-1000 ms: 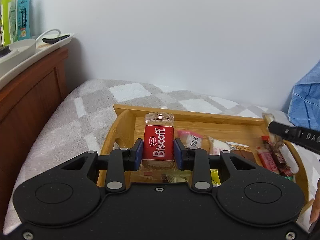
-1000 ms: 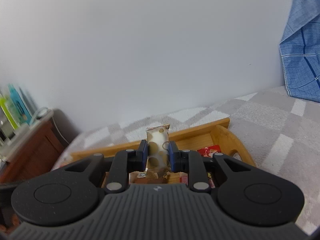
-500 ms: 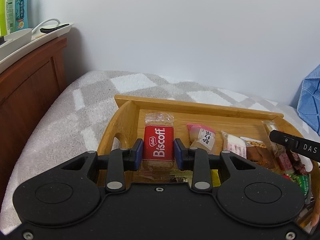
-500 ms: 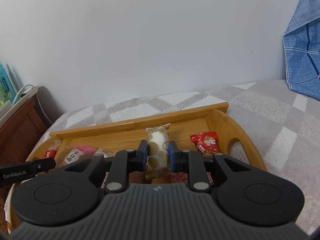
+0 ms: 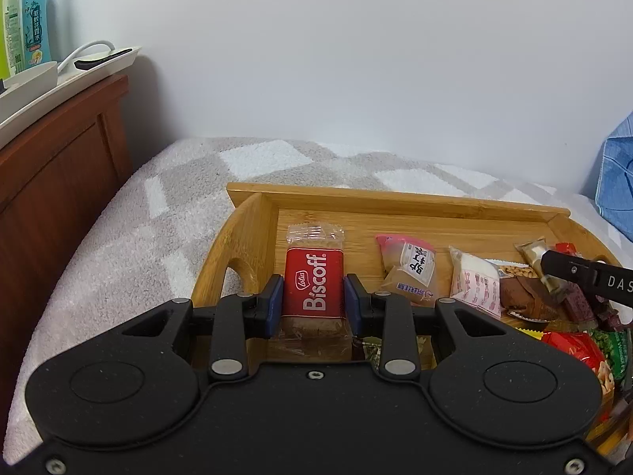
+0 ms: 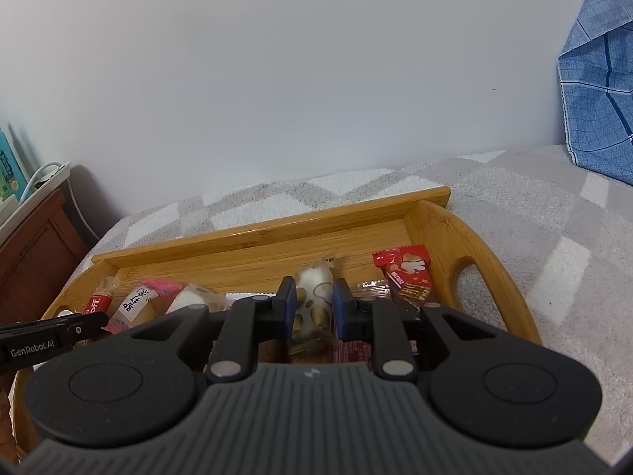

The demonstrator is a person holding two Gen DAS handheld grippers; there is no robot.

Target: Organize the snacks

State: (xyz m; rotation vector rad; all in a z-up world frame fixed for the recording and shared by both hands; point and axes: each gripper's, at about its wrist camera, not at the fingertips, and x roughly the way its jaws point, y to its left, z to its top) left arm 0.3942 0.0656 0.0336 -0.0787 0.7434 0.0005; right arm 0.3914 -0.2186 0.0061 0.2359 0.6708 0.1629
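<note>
While each tool [image 5: 313, 303] [image 6: 314, 306] grips a snack, the tray [image 5: 395, 198] sits on checked bedding [image 5: 130, 237].

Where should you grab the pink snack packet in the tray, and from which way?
Probably across its narrow middle, coming from above. The pink snack packet lies flat in the wooden tray, leaning on a white packet to its right. Its long sides look free enough for a tool to close across. Both tools are full now.

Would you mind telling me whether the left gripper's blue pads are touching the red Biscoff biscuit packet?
Touching. The left wrist view shows both blue pads pressed against the red Biscoff biscuit packet, no gap either side.
</note>
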